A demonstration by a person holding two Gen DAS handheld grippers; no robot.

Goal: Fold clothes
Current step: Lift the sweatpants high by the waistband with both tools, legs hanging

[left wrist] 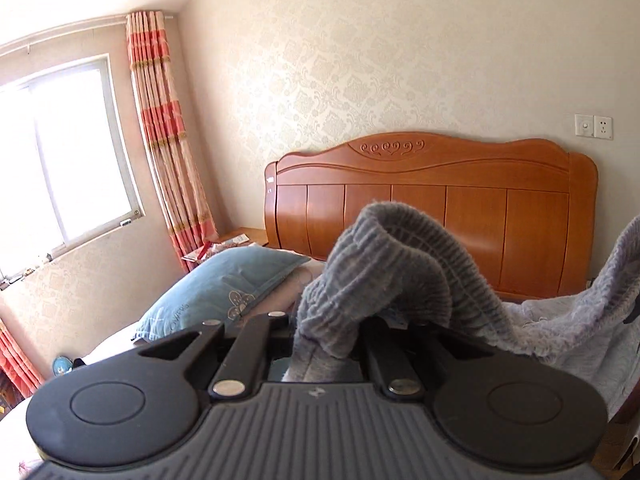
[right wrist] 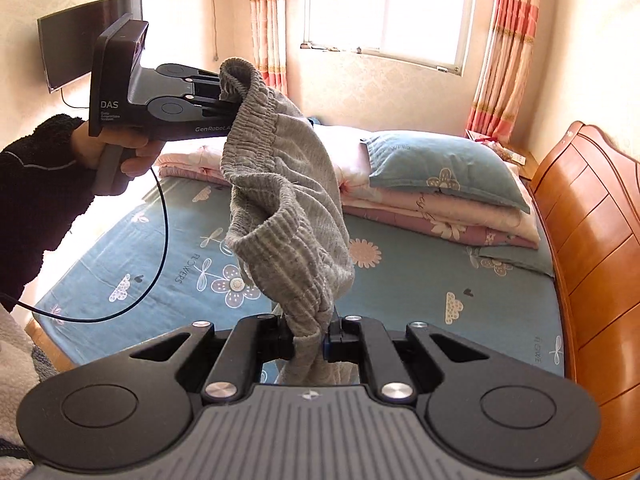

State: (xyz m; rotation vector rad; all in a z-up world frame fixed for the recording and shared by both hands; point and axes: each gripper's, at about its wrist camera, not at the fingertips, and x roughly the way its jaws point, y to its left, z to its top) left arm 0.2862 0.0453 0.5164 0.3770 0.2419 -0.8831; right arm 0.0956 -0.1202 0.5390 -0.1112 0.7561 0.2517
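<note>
I see the grey knit garment (right wrist: 280,184) held up in the air above the bed (right wrist: 400,280), strung between my two grippers by its ribbed elastic waistband. How far the cloth hangs I cannot make out, since its lower part drops behind the right gripper's body and out of sight.

The right gripper (right wrist: 310,340) is clamped on a bunched fold of the waistband; the cloth fills the narrow gap between its jaws. The left gripper (right wrist: 224,96) shows side-on in the right wrist view, its jaws closed on the other end of the waistband. In its own view the left gripper (left wrist: 320,344) has its fingertips buried under the grey cloth (left wrist: 380,272), so the pinch itself is hidden there.

A hand (right wrist: 120,152) in a dark fleecy sleeve (right wrist: 36,184) grips the left handle, and a black cable (right wrist: 164,240) loops down from it. The arm is cut off at the frame edge.

Beneath lies the blue flowered sheet, with a teal pillow (right wrist: 440,168) on folded pink quilts (right wrist: 440,216) near the wooden headboard (left wrist: 432,200). The window (right wrist: 388,4) is washed out with glare, flanked by striped curtains (left wrist: 168,152). A dark wall screen (right wrist: 72,40) sits partly behind the left gripper.
</note>
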